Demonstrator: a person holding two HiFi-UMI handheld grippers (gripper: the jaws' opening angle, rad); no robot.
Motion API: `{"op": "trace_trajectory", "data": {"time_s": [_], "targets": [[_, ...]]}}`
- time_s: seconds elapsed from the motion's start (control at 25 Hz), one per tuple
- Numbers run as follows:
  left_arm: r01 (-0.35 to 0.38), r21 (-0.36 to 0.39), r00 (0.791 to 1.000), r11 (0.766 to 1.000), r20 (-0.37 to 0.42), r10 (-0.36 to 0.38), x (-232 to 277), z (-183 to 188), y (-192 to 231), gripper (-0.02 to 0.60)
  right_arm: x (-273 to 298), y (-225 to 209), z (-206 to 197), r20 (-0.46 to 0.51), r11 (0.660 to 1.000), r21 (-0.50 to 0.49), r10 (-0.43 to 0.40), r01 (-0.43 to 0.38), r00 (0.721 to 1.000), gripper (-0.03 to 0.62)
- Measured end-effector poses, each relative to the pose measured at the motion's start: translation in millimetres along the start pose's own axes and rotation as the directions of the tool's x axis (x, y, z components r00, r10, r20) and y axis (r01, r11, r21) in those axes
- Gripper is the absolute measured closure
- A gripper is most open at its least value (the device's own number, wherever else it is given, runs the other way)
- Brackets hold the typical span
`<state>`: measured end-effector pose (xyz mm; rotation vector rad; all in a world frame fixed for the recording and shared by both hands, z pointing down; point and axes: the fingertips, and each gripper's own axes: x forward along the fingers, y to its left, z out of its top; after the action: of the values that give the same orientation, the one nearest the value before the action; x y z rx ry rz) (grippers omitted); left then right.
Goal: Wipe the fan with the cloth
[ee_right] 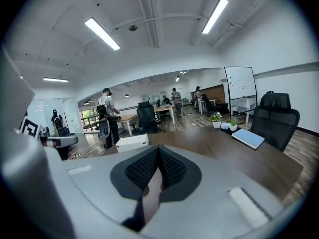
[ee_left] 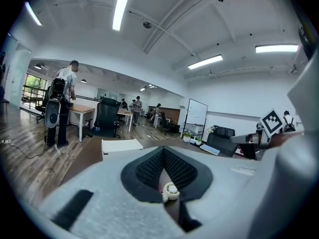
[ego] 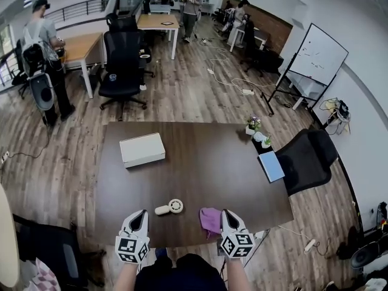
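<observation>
A small white hand-held fan [ego: 171,207] lies flat on the dark brown table [ego: 200,162] near its front edge. Just right of it sits a crumpled purple cloth [ego: 210,219]. My left gripper [ego: 139,217] hovers at the table's front edge, left of the fan, shut and empty. My right gripper [ego: 227,216] is also shut and empty, right beside the cloth's right edge. In the left gripper view the fan [ee_left: 170,191] shows below the closed left gripper [ee_left: 164,150]. In the right gripper view the right gripper [ee_right: 158,149] is closed, with bare table ahead of it.
A white box [ego: 142,149] stands at the table's left middle. A blue notebook [ego: 271,165] and small potted plants [ego: 253,125] sit at the right edge by a black office chair [ego: 306,156]. Another chair [ego: 123,65], desks, people and a whiteboard [ego: 318,54] lie beyond.
</observation>
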<state>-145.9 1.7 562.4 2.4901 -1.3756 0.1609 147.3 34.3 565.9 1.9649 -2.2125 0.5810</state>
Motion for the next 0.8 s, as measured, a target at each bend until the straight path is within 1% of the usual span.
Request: {"op": "trace_trajectory", "data": {"time_s": [0.2, 0.32, 0.44, 0.52, 0.64, 0.8], "targets": [[0.024, 0.016, 0.999, 1.000, -0.022, -0.023, 24, -6, 7, 0.586, 14, 1, 3, -0.017, 1.000, -0.001, -0.007, 0.007, 1.000, 0.583], [0.034, 0.008, 0.999, 0.999, -0.021, -0.033, 39, -5, 10, 0.586, 26, -5, 3, -0.026, 1.000, -0.003, -0.008, 0.008, 1.000, 0.583], [0.028, 0.011, 0.999, 1.000, -0.022, -0.028, 52, -7, 14, 0.586, 37, -12, 3, -0.033, 1.000, -0.010, -0.005, 0.005, 0.999, 0.583], [0.012, 0.001, 0.999, 1.000, -0.030, -0.012, 58, -11, 17, 0.586, 46, -16, 0, -0.048, 1.000, -0.031, 0.000, -0.001, 0.999, 0.583], [-0.009, -0.020, 0.999, 1.000, -0.042, 0.008, 65, -17, 23, 0.586, 60, -24, -21, -0.110, 0.999, -0.050, 0.005, -0.011, 0.994, 0.582], [-0.018, -0.008, 0.997, 1.000, -0.078, 0.017, 77, -30, 19, 0.586, 64, -46, -58, -0.201, 0.999, -0.036, -0.009, 0.001, 0.980, 0.580]]}}
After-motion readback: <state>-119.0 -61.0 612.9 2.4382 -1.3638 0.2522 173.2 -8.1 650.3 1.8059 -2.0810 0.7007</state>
